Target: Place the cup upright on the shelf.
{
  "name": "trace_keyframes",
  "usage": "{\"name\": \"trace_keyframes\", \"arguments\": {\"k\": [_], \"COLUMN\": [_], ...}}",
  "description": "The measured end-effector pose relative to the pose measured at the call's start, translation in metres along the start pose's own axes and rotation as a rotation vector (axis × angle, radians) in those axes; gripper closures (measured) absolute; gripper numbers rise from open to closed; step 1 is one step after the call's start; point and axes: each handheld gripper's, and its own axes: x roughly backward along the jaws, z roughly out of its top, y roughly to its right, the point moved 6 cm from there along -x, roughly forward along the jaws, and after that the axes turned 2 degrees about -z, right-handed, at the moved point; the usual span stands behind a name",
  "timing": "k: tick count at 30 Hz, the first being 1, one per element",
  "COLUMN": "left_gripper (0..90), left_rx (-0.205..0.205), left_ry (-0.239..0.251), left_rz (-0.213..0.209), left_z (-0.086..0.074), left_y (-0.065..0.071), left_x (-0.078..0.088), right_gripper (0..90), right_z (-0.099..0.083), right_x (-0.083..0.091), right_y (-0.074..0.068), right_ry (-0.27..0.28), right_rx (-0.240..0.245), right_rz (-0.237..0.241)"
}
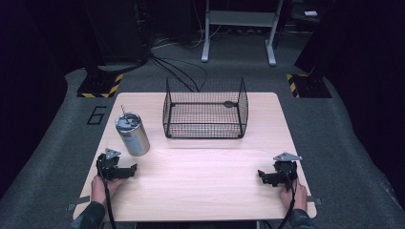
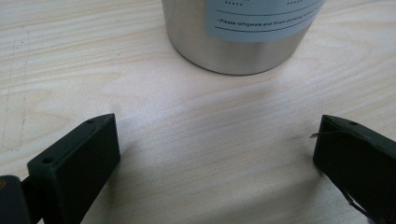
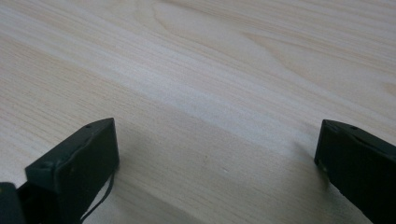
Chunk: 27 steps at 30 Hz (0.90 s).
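Resting on the table (image 1: 200, 176), left gripper (image 1: 116, 169) and right gripper (image 1: 276, 175) both with jaws apart, empty; steel can (image 1: 132, 134) upright just beyond left gripper, wire basket (image 1: 205, 110) behind.

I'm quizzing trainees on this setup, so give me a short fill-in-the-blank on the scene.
1. The metal can stands nearest the ____ gripper.
2. The wire basket sits at the table's ____ edge.
3. Both the left gripper and right gripper have jaws that are ____.

Missing words: left; far; open
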Motion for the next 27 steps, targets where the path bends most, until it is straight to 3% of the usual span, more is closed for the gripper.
{"name": "trace_keyframes", "arguments": {"k": [3,4,7,11,12,13,14,21,27], "left_gripper": [0.2,0.0,0.0,0.0,0.0,0.0,0.0,0.0,0.0], "left_rx": [0.012,-0.005,0.019,0.019,0.052,0.052,0.077,0.113,0.092], "left_ry": [-0.013,-0.018,-0.007,0.008,0.019,0.019,0.045,0.153,0.215], "left_rz": [0.0,-0.004,-0.035,-0.054,-0.091,-0.091,-0.111,-0.164,-0.166], "left_z": [0.0,0.001,0.002,0.006,0.01,0.01,0.016,0.04,0.061], "left_y": [0.001,-0.001,0.0,-0.002,-0.003,-0.003,-0.004,-0.006,0.0], "left_x": [0.0,0.0,0.001,0.004,0.008,0.008,0.013,0.028,0.035], "right_gripper": [0.0,0.0,0.0,0.0,0.0,0.0,0.0,0.0,0.0], "right_z": [0.0,0.0,0.0,0.0,0.0,0.0,0.0,0.0,0.0], "right_x": [0.0,0.0,0.0,0.0,0.0,0.0,0.0,0.0,0.0], "right_y": [0.0,0.0,0.0,0.0,0.0,0.0,0.0,0.0,0.0], "right_ry": [0.001,0.001,0.0,0.004,0.0,0.0,-0.004,-0.007,-0.007], "right_rx": [0.0,0.0,-0.001,0.0,-0.001,-0.001,0.0,0.001,0.001], "right_rz": [0.0,0.0,0.0,-0.002,0.0,0.0,-0.001,0.0,0.0]}}
